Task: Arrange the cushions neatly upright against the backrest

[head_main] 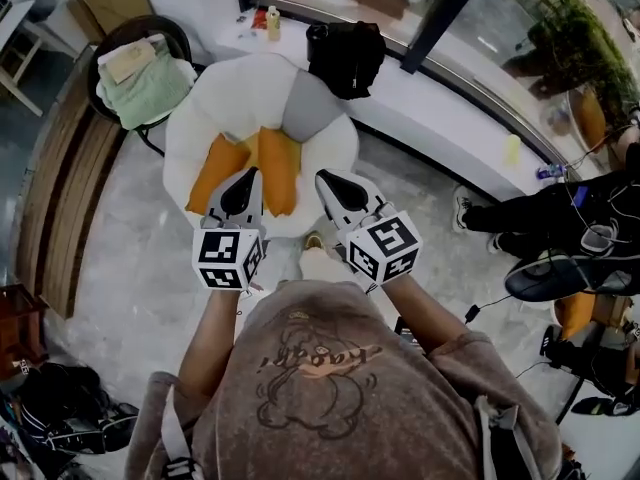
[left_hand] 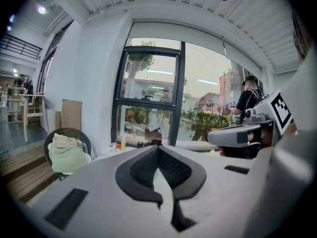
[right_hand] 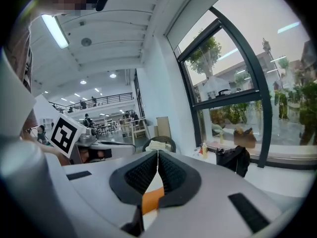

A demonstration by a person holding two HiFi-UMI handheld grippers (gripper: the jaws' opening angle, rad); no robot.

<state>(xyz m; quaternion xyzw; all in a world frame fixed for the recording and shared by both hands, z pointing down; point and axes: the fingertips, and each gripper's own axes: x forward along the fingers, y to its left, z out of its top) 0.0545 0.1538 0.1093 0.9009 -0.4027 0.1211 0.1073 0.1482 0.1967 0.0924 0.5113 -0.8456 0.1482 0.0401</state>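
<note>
Two orange cushions lie flat on the white flower-shaped chair [head_main: 195, 118]: one at the left [head_main: 213, 173], one beside it [head_main: 280, 163]. A grey cushion [head_main: 305, 108] leans at the chair's back. My left gripper [head_main: 256, 175] is shut and empty, its tip over the seam between the orange cushions. The right gripper [head_main: 321, 177] is shut and empty too, just right of the cushions near the seat's front edge. In the left gripper view the jaws [left_hand: 158, 148] meet at the tip. In the right gripper view orange cushion [right_hand: 152, 200] shows below the closed jaws [right_hand: 158, 153].
A wicker chair with a green towel [head_main: 140, 86] stands left of the white chair. A black bag [head_main: 345, 56] and a bottle [head_main: 272, 23] sit on the window ledge behind. A seated person [head_main: 560, 223] is at the right. Bags [head_main: 60, 408] lie at lower left.
</note>
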